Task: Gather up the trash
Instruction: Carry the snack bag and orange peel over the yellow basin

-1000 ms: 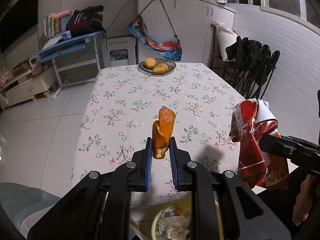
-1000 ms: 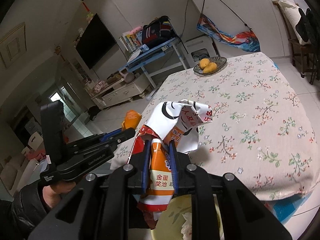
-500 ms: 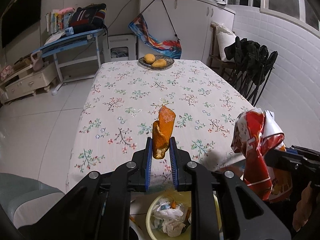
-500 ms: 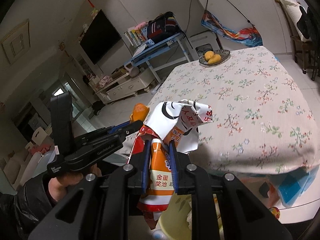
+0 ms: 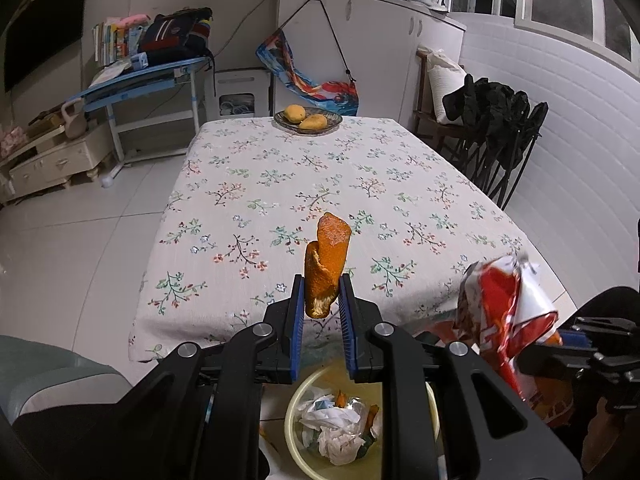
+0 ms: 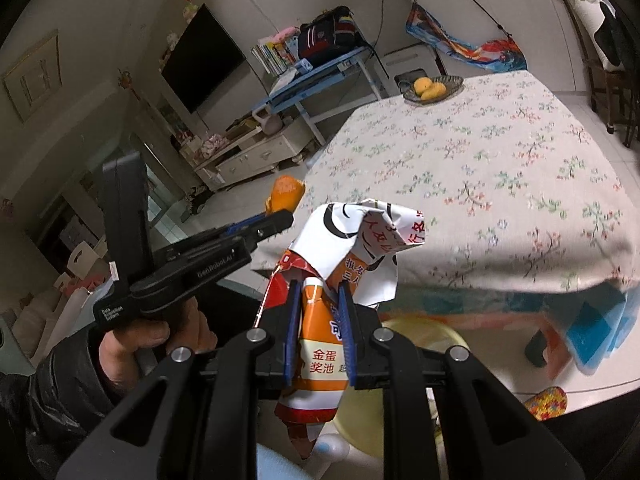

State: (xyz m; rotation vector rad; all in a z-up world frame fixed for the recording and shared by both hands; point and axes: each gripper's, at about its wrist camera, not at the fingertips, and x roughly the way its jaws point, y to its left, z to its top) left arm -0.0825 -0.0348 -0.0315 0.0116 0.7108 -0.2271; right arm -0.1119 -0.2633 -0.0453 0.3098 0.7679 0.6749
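Floral-clothed table (image 5: 320,184), bowl (image 5: 307,125) of two mangoes (image 5: 304,117) at its far edge.

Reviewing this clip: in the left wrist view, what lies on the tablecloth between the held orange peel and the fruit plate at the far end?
Nothing: the left wrist view shows only bare floral tablecloth between the orange peel and the fruit plate.

Two hand-held grippers: the left hand-held gripper (image 5: 319,312) grips one peel (image 5: 325,268), the right hand-held gripper (image 6: 319,320) grips one wrapper (image 6: 344,276). One table (image 5: 312,184) carries one dish (image 5: 308,125) at its far edge, with two mangoes (image 5: 295,113) in it. One bin (image 5: 296,408) stands on the floor below the table's near edge, with several crumpled tissues (image 5: 334,432) inside; their number cannot be told.
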